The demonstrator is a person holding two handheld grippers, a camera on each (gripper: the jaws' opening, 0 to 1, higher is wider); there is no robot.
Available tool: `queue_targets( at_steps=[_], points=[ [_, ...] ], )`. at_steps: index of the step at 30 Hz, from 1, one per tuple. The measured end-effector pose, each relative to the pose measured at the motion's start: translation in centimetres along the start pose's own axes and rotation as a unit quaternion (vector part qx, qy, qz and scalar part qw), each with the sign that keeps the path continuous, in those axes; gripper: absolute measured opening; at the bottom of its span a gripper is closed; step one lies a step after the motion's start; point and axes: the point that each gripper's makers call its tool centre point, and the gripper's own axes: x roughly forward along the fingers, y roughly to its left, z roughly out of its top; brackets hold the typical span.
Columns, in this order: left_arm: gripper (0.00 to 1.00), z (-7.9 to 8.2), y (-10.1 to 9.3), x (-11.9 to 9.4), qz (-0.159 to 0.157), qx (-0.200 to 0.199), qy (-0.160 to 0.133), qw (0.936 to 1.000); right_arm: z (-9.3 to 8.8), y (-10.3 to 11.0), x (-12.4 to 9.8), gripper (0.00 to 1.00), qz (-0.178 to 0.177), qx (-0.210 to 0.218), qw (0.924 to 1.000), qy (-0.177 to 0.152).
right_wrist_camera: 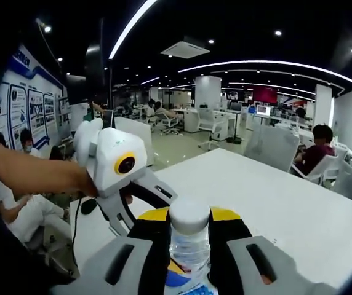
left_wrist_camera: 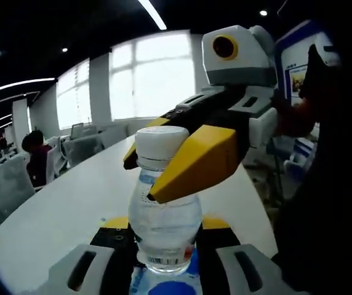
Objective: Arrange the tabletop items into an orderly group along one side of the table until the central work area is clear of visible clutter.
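Water bottle was a clear plastic one with a white screw cap, cap on, standing upright. It had a blue and white label low on the body with a barcode patch showing in the left gripper view. The body looked ribbed under the neck. Liquid level could not be told. It stood between the yellow and black jaws of the left gripper, low on the body. The right gripper had its yellow jaws either side of the neck just under the cap. In the right gripper view the same bottle rose between that gripper's jaws, cap uppermost. Whether its base touched the white table was hidden.
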Motion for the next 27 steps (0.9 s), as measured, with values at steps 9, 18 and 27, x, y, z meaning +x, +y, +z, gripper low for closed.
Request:
queue_targets(
  at_steps=[9,18,27],
  points=[
    [0.36,-1.0,2.7,-0.9,-0.001,0.006,-0.004,1.0000,0.5,-0.4,2.8,0.17,-0.004,0.000,1.0000,0.002],
    [0.36,-2.6,5.0,-1.2,-0.003,0.003,-0.001,1.0000,0.3,-0.7,5.6,0.17,-0.011,0.001,0.9999,0.008],
    [0.36,-5.0,7.4,-1.1,-0.010,0.002,0.011,0.9999,-0.7,-1.4,9.0,0.17,-0.015,0.013,0.9996,0.018]
  ],
)
